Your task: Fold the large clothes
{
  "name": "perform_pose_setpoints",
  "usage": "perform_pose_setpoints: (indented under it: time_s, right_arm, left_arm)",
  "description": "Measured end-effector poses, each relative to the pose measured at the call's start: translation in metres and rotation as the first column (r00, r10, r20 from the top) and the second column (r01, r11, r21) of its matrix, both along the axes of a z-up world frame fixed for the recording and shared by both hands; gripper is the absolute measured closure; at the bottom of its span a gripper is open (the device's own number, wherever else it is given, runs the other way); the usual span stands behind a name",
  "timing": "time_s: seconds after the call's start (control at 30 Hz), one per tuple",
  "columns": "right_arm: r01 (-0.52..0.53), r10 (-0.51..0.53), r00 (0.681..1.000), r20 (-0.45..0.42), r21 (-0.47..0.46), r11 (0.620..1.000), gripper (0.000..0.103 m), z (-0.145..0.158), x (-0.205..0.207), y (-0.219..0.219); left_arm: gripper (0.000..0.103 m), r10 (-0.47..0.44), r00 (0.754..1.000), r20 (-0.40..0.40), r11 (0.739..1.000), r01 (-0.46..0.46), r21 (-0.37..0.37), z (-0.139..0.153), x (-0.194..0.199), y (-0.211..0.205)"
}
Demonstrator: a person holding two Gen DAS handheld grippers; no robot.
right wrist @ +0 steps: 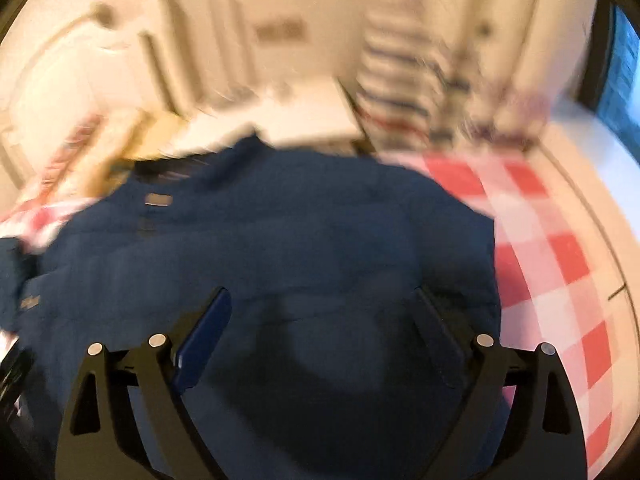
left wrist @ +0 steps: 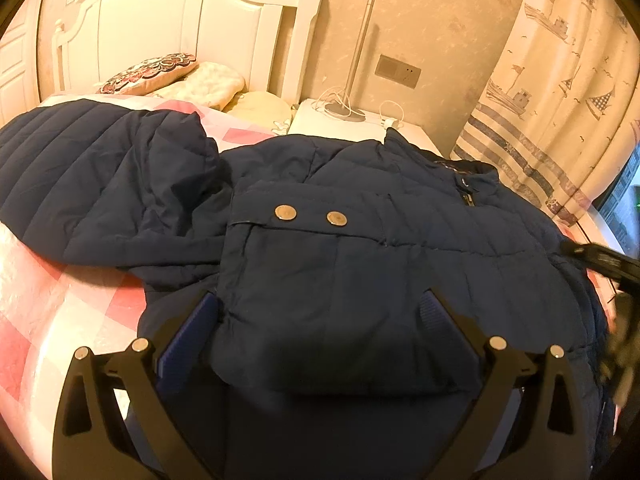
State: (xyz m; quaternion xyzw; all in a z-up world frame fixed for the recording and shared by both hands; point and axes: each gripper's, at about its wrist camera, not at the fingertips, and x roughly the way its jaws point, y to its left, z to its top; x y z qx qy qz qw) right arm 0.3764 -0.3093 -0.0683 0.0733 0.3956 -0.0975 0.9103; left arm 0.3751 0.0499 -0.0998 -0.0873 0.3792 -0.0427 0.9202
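A dark navy quilted jacket [left wrist: 360, 216] lies spread on the bed, with its left sleeve [left wrist: 100, 176] stretched out to the left. A sleeve cuff [left wrist: 332, 300] with two metal snaps [left wrist: 285, 213] is folded across the jacket's body. My left gripper [left wrist: 320, 304] is open just above that cuff, one finger on each side, gripping nothing. The right wrist view is blurred by motion. It shows my right gripper [right wrist: 324, 300] open and empty above the jacket [right wrist: 280, 232]. The right gripper also shows as a dark blur at the right edge of the left wrist view [left wrist: 612, 280].
The bed has a pink and white checked cover [left wrist: 60, 304] [right wrist: 552, 264]. Pillows [left wrist: 160, 74] lie by the white headboard [left wrist: 160, 20]. A white nightstand [left wrist: 360, 124] with a lamp base and cables stands behind the jacket. A ship-print curtain [left wrist: 560, 80] hangs at the right.
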Motion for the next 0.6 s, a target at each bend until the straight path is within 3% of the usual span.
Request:
perform_pose_setpoints:
  time_s: [0.1, 0.2, 0.23, 0.27, 0.37, 0.47, 0.6]
  right_arm:
    - [-0.159, 0.160, 0.987, 0.031, -0.027, 0.987, 0.015, 0.005, -0.022, 0.044]
    - [-0.298, 0.288, 0.952, -0.108, -0.101, 0.949, 0.015, -0.028, -0.022, 0.083]
    - [-0.307, 0.289, 0.946, -0.148, -0.120, 0.944, 0.013, -0.039, -0.019, 0.088]
    - [-0.297, 0.282, 0.950, -0.130, -0.110, 0.949, 0.012, -0.042, -0.020, 0.086]
    - [-0.210, 0.201, 0.969, -0.142, -0.046, 0.977, 0.011, -0.033, -0.024, 0.074]
    - [-0.192, 0.192, 0.979, -0.062, 0.003, 0.981, 0.011, -0.011, -0.051, 0.078]
    - [-0.207, 0.201, 0.978, -0.063, -0.102, 0.973, 0.007, -0.020, -0.072, 0.098]
  left_arm:
    - [0.003, 0.000, 1.000, -0.004, 1.000, 0.000, 0.004, -0.001, 0.001, -0.001]
    - [0.003, 0.001, 1.000, -0.007, 1.000, -0.001, 0.007, -0.002, 0.002, -0.002]
    - [0.003, 0.001, 1.000, -0.008, 1.000, -0.001, 0.006, -0.002, 0.002, -0.002]
    - [0.003, 0.001, 1.000, -0.010, 1.000, -0.001, 0.005, -0.002, 0.002, -0.002]
    - [0.003, 0.001, 1.000, -0.014, 1.000, -0.001, 0.003, -0.003, 0.003, -0.002]
    - [0.003, 0.000, 1.000, -0.019, 1.000, 0.000, -0.002, -0.004, 0.003, -0.002]
    - [0.003, -0.003, 1.000, -0.019, 1.000, 0.003, -0.018, -0.004, 0.002, 0.000]
